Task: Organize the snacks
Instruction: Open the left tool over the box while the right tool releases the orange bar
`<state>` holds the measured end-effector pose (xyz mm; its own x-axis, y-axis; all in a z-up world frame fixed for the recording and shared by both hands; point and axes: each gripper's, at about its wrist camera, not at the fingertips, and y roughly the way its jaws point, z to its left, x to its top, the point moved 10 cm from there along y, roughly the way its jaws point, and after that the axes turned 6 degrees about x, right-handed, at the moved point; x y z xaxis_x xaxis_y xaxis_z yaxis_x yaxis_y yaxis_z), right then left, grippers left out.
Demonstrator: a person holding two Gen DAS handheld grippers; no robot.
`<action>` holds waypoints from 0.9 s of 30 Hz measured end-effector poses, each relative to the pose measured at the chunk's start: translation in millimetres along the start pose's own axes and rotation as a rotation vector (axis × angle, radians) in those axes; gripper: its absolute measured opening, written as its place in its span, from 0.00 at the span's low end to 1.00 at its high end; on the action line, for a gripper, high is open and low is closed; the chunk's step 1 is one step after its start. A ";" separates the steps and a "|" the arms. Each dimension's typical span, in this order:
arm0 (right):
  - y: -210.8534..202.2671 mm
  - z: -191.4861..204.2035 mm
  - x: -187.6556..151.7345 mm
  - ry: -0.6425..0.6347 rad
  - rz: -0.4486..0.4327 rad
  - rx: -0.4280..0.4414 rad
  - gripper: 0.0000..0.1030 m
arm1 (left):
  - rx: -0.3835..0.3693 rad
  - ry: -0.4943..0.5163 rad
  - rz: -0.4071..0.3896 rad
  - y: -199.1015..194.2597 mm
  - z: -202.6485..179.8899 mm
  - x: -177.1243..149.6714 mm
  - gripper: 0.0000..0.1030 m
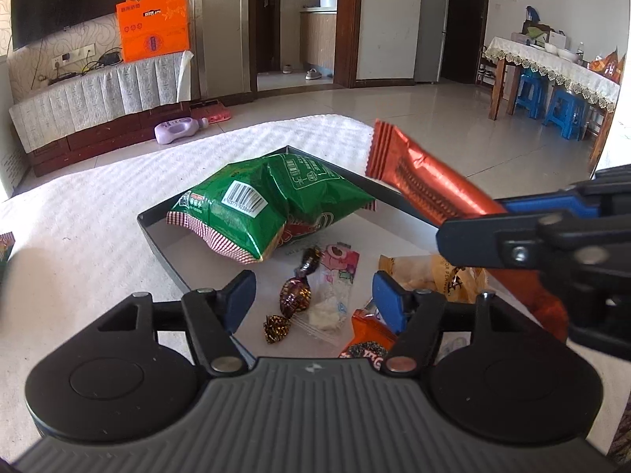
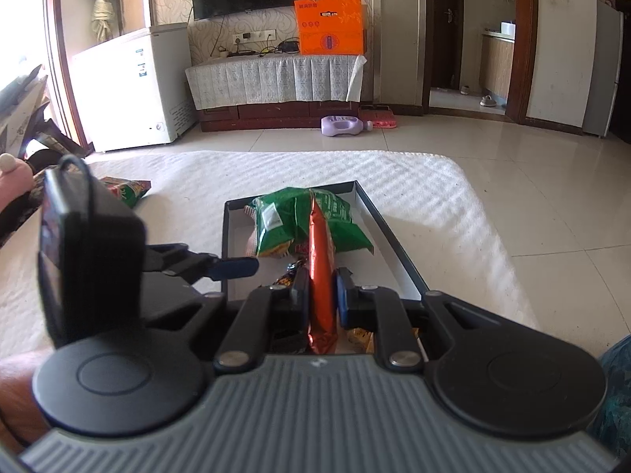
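Our left gripper (image 1: 313, 297) hangs wide open and holds nothing; below its fingers lie wrapped candies (image 1: 294, 295) in the shallow box (image 1: 157, 232), the green bag (image 1: 268, 201) just ahead. To its right, our right gripper (image 2: 321, 293) pinches the orange snack bar (image 2: 321, 260), which juts forward over the box.

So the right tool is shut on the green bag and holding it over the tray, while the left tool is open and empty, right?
Not quite. The right tool is shut on the orange wrapper, not the green bag, which lies in the tray; the right wrist view shows it. The left tool is open and empty, as you said.
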<state>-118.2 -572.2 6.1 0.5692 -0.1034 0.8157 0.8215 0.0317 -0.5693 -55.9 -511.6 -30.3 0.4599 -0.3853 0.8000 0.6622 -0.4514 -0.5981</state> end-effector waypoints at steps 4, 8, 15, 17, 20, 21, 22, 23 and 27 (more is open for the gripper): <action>10.0 -4.3 -1.3 0.022 0.019 -0.006 0.17 | 0.000 -0.004 0.001 -10.7 7.9 -3.7 0.72; 21.3 -5.7 -3.1 0.037 0.031 -0.017 0.17 | 0.004 0.007 -0.009 -25.1 14.3 -6.2 0.73; 46.1 -5.1 -10.8 0.045 0.081 -0.036 0.17 | 0.000 0.025 -0.026 -50.1 26.4 -13.6 0.74; 50.9 -6.0 -13.5 0.046 0.099 -0.051 0.17 | 0.004 0.023 -0.025 -54.2 31.8 -15.6 0.74; 53.9 -6.7 -16.6 0.040 0.118 -0.085 0.18 | 0.013 0.018 -0.027 -59.7 39.2 -16.8 0.74; 53.3 -6.9 -16.7 0.043 0.119 -0.087 0.18 | 0.014 0.016 -0.028 -61.4 41.7 -16.8 0.74; 52.1 -7.5 -16.6 0.050 0.115 -0.084 0.18 | 0.017 0.012 -0.030 -63.4 44.6 -17.0 0.74; 50.1 -8.4 -16.3 0.057 0.109 -0.086 0.19 | 0.019 0.010 -0.032 -65.3 46.7 -17.0 0.74; 38.2 -12.4 -11.3 0.076 0.066 -0.110 0.35 | 0.035 0.003 -0.036 -72.3 54.7 -17.9 0.74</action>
<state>-93.7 -582.2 -26.1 0.6140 -0.1801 0.7685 0.7717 -0.0674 -0.6324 -79.6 -428.1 1.2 0.4333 -0.3721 0.8209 0.6989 -0.4363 -0.5667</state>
